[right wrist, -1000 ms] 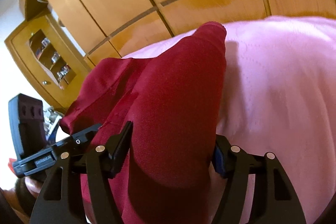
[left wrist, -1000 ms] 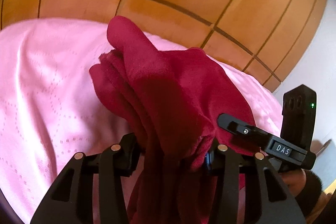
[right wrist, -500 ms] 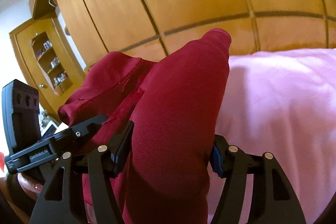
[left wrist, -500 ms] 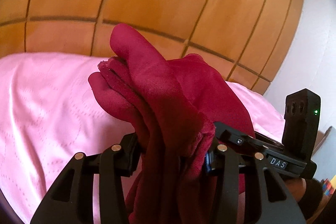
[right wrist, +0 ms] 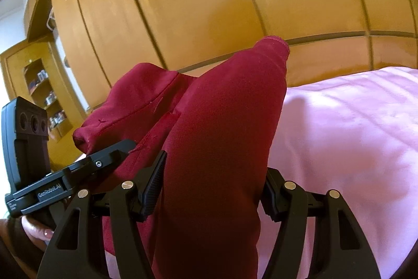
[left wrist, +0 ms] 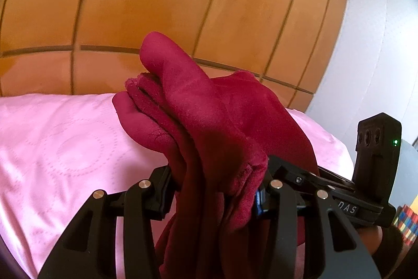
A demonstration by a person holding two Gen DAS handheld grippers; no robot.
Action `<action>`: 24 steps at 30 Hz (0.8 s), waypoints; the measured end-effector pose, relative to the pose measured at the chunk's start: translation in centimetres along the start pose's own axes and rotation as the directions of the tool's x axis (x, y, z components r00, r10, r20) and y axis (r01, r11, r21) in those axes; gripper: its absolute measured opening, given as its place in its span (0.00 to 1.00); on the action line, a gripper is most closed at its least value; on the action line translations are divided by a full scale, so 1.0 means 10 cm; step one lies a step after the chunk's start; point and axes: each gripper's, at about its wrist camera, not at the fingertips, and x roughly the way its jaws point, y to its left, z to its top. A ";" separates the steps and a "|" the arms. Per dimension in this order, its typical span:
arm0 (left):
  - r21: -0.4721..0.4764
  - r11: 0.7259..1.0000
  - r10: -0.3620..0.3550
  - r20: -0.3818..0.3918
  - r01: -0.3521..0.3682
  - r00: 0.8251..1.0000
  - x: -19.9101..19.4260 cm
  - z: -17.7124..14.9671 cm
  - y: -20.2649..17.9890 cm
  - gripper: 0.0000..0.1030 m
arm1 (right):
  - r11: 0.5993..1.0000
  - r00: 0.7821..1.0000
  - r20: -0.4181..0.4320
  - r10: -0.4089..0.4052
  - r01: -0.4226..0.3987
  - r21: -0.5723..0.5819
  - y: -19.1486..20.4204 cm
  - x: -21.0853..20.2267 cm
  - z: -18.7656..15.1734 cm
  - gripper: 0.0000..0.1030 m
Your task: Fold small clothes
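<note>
A dark red garment [left wrist: 198, 122] is held up between both grippers, above the pink bedspread [left wrist: 52, 148]. My left gripper [left wrist: 216, 190] is shut on a bunched, layered edge of it. My right gripper [right wrist: 214, 187] is shut on another thick fold of the same garment [right wrist: 227, 117], which stands up out of the jaws. The two grippers are close side by side: the right gripper shows at the right of the left wrist view [left wrist: 339, 200], and the left gripper shows at the left of the right wrist view [right wrist: 52, 187]. The lower part of the garment hangs out of sight.
The pink bedspread [right wrist: 352, 135] covers the bed below. A wooden panelled wardrobe [left wrist: 183, 4] stands behind the bed. A wooden shelf unit with small items [right wrist: 44, 96] is at far left in the right wrist view. A white wall [left wrist: 378, 43] is at right.
Both grippers have risen and tilted upward with the garment; more wardrobe and less bedspread show now. Both grips on the garment are unchanged.
</note>
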 end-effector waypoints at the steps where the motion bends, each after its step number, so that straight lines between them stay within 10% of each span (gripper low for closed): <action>1: 0.009 1.000 -0.005 -0.003 0.005 1.000 0.03 0.02 -0.05 0.44 | 1.000 1.000 0.006 -0.007 0.007 0.003 -0.03 -0.03 0.00 0.61; 24: 0.101 0.992 -0.065 -0.065 0.072 0.996 1.12 0.12 -0.56 0.44 | 0.981 0.978 0.078 -0.192 0.192 0.007 -0.95 -0.42 0.29 0.61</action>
